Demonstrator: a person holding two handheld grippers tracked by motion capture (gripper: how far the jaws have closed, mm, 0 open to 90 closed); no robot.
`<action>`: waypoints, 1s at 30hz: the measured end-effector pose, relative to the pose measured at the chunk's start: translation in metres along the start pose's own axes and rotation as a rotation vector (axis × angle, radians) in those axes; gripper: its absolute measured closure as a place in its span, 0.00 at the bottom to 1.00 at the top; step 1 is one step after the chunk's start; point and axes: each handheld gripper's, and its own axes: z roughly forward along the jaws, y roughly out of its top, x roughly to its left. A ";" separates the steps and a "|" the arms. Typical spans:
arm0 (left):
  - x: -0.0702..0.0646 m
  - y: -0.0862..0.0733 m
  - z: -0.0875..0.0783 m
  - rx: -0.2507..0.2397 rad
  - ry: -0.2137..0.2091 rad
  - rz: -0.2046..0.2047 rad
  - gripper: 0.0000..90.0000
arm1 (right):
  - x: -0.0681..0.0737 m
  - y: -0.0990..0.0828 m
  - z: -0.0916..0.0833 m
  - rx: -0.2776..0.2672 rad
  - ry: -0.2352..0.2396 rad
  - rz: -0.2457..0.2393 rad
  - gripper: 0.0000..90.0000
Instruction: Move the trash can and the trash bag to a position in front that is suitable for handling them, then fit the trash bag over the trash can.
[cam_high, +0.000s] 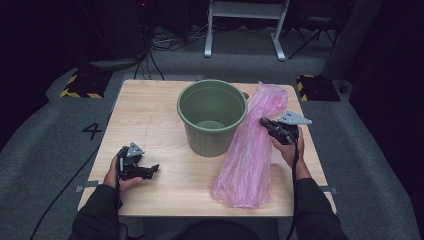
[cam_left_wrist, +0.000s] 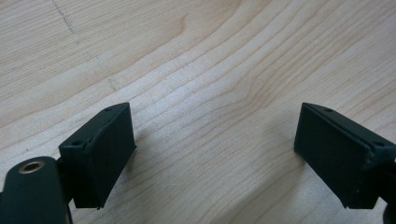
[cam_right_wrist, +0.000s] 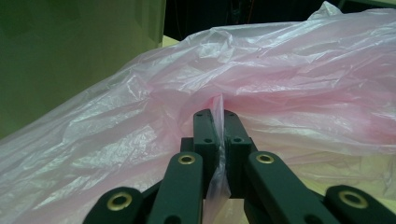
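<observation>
We have the right gripper (cam_high: 265, 123) clamped on a fold of the pink bag (cam_high: 250, 150), film pinched between its closed jaws in the right gripper view (cam_right_wrist: 219, 135). The bag lies long on the table (cam_high: 150, 110), its far end leaning against the right side of the green bin (cam_high: 212, 117). The left gripper (cam_high: 152, 169) sits low near the front left, well apart from both, jaws wide with only bare wood between them. Step, we judge: lifting the bag to line the bin. Next likely needs the left gripper to catch the bag's mouth and spread it over the rim.
</observation>
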 end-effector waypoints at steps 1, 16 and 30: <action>0.000 0.000 0.000 0.000 0.000 0.000 0.13 | 0.000 0.000 0.000 0.000 0.000 0.000 0.97; 0.000 0.000 0.000 -0.002 0.001 -0.001 0.13 | -0.002 0.010 -0.018 -0.056 -0.020 -0.020 0.98; 0.002 0.003 0.004 0.011 0.005 -0.002 0.08 | 0.001 0.031 -0.043 -0.153 -0.017 -0.062 0.98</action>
